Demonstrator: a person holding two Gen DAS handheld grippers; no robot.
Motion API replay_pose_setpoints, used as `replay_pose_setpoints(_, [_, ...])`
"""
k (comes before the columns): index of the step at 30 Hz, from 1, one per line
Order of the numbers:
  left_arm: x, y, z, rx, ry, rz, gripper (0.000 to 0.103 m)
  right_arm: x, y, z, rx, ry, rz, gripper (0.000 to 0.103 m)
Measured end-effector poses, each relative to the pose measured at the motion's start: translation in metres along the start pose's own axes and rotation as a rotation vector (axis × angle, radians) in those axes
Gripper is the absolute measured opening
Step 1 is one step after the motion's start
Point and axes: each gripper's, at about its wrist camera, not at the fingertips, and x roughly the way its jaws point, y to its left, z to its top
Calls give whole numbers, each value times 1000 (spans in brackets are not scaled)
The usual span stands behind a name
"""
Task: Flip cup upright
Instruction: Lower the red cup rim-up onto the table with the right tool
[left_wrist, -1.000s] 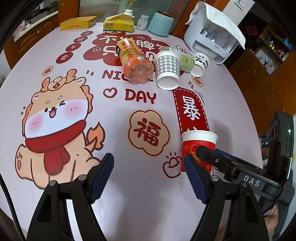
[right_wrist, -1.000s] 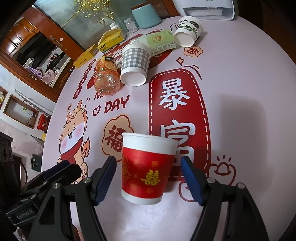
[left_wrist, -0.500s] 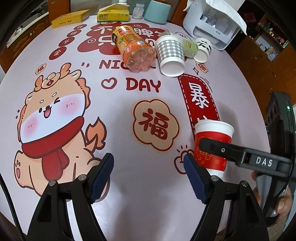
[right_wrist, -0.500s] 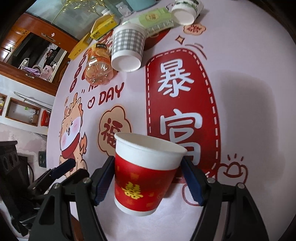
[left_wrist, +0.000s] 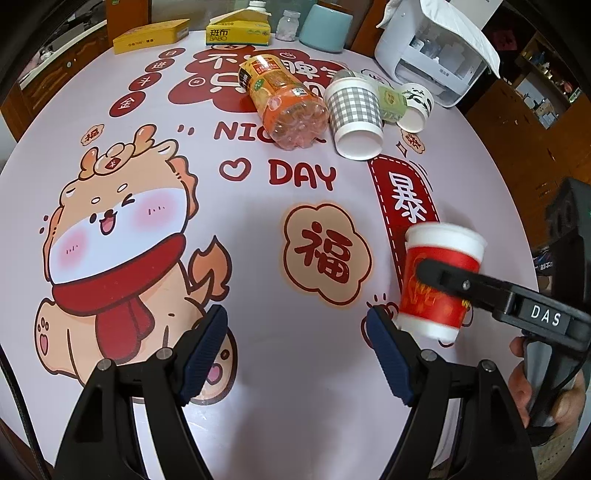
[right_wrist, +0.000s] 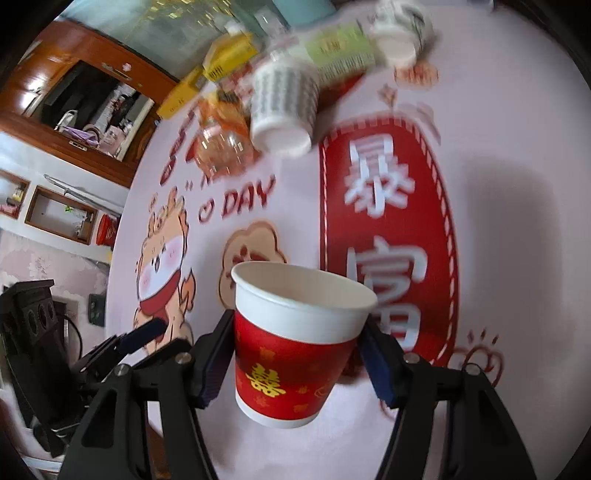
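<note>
While the right gripper (right_wrist: 295, 354) clamps the red cup (right_wrist: 295, 343) mouth-up between its pads above the table (left_wrist: 258, 406), a loose squeeze could drop it; the left gripper (left_wrist: 295, 354) hangs open, empty.

Printed round table (left_wrist: 155, 391), bottle (left_wrist: 282, 101), checked cup (left_wrist: 354, 118), boxes (left_wrist: 238, 31)

Wooden cabinets (right_wrist: 92, 92) around round printed table (left_wrist: 110, 122).

We count three paper cups (left_wrist: 439, 280), one bottle (left_wrist: 282, 101), two yellow boxes (left_wrist: 149, 35), two hand-held grippers (left_wrist: 295, 347).
</note>
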Motion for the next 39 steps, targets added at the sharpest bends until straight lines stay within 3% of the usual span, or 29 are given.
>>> replay_pose_setpoints(4, [-1, 2, 0, -5, -10, 7, 76, -12, 19, -4, -146, -211, -105, 64])
replay_pose_setpoints(8, [0, 4, -2, -12, -15, 9, 76, -10, 33, -11, -273, -387, -156, 64])
replay_pose_setpoints(17, [1, 19, -3, -61, -33, 17, 76, 18, 55, -16, -411, -531, -243, 64])
replay_pose_setpoints(25, [-1, 30, -7, -84, -36, 8, 76, 22, 61, -24, -436, -506, -295, 64])
replay_pose_setpoints(33, [-7, 28, -11, -80, -50, 1, 76, 33, 52, -34, -412, -389, -327, 64])
replay_pose_setpoints(39, [-10, 27, -13, -78, -58, 0, 76, 30, 49, -37, -393, -373, -321, 64])
